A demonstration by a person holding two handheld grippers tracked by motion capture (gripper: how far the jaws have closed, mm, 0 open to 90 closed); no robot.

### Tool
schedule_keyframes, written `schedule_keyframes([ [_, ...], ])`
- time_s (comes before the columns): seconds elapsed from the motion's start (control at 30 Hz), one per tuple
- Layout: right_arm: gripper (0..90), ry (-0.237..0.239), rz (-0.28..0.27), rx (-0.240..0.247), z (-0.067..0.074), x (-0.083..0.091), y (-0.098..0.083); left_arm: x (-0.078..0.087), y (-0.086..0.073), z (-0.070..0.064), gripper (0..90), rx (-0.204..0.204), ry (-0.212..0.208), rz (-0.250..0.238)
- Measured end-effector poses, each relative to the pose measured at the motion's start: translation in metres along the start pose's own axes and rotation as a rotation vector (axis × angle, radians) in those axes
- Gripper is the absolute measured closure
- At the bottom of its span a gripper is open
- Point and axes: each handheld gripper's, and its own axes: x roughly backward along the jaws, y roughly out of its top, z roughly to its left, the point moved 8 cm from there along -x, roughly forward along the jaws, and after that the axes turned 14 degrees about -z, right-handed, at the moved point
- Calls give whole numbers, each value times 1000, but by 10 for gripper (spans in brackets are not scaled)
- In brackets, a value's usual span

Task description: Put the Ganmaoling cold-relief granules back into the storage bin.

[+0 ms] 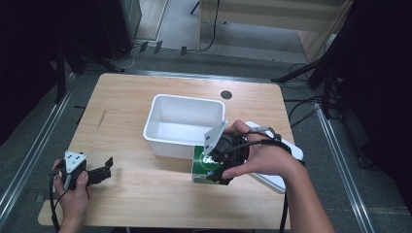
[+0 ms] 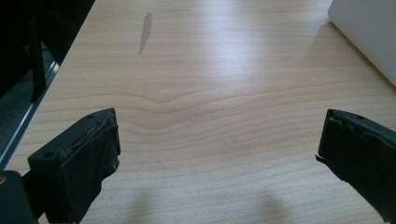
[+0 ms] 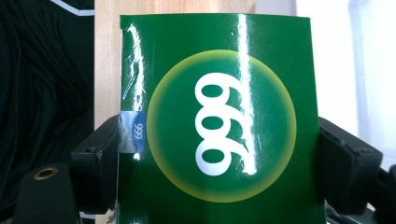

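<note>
Beside the empty white bin point(image 1: 167, 104), right tool point(image 1: 218, 170) clamps green box point(image 1: 200, 162)

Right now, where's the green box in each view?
High view: green box right of centre, in the right tongs, just in front of the white bin.
Left gripper view: not in it.
Right gripper view: green box in the centre, between the jaws.
Shared landmark: the wooden table.

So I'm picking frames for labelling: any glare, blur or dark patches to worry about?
Right gripper view: white glare streaks cross the glossy green box, print still legible. Left gripper view: soft sheen on the pale wooden table. High view: dark surroundings, mild softness overall.
</note>
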Motion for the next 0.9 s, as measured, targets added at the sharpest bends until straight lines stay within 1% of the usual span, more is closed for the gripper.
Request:
schedule_keyframes([
  [0.3,156,-26,9,2,-17,13,10,0,0,0,0,1,0,-1],
  [0.43,156,-25,3,-1,-22,15,13,0,0,0,0,1,-1,-1],
  [0.47,156,-29,1,1,-28,16,15,-1,0,-1,0,4,-2,-2],
  [0.6,157,-52,-8,2,-37,17,18,0,0,-1,0,3,-3,-1],
  [0.7,157,-55,-6,3,-41,18,19,0,0,-1,0,3,-1,-2],
  [0.73,157,-61,-13,2,-46,18,21,0,0,-1,0,3,-2,-2],
  [0.77,157,-61,-13,2,-46,18,21,0,0,-1,0,3,-2,-2],
  [0.8,157,-71,-15,-3,-51,19,22,0,0,-1,0,2,-4,-3],
  [0.83,157,-71,-15,-3,-51,19,22,0,0,-1,0,2,-4,-3],
  [0.9,157,-77,-18,-6,-59,19,23,0,0,-1,0,1,-4,-6],
])
